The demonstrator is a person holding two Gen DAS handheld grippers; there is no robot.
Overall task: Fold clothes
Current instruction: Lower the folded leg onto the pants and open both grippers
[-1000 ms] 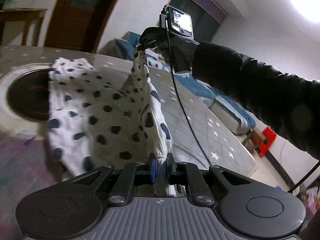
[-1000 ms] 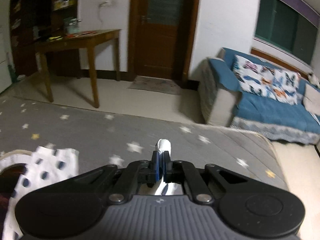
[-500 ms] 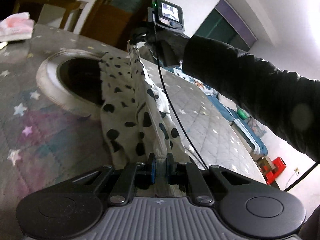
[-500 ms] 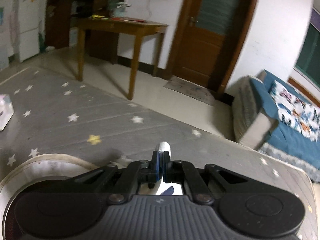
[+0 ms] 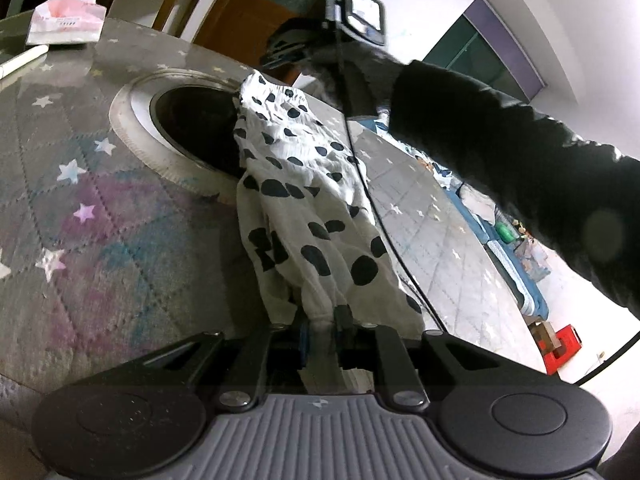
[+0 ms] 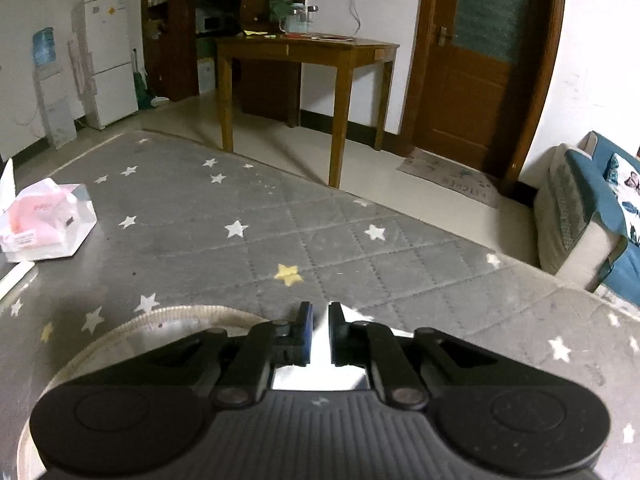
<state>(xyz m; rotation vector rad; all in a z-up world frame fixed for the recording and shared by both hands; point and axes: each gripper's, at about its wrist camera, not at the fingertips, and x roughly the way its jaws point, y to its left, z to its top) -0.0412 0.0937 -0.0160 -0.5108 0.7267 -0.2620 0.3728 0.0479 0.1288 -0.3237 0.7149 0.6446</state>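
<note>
The spotted garment [image 5: 304, 208] is thin, light and limp, so I judge hems and corners the best holds. It drapes down the centre of the left view over the grey star-patterned cover [image 5: 80, 200] and the round opening [image 5: 192, 120]. My left gripper [image 5: 322, 326] pinches its near edge. My right gripper [image 6: 319, 330] has its jaws slightly parted around white cloth; whether it grips, I cannot tell.

White garment [image 5: 304, 200] w/ black spots; grey star-print mat [image 6: 320, 240].
</note>
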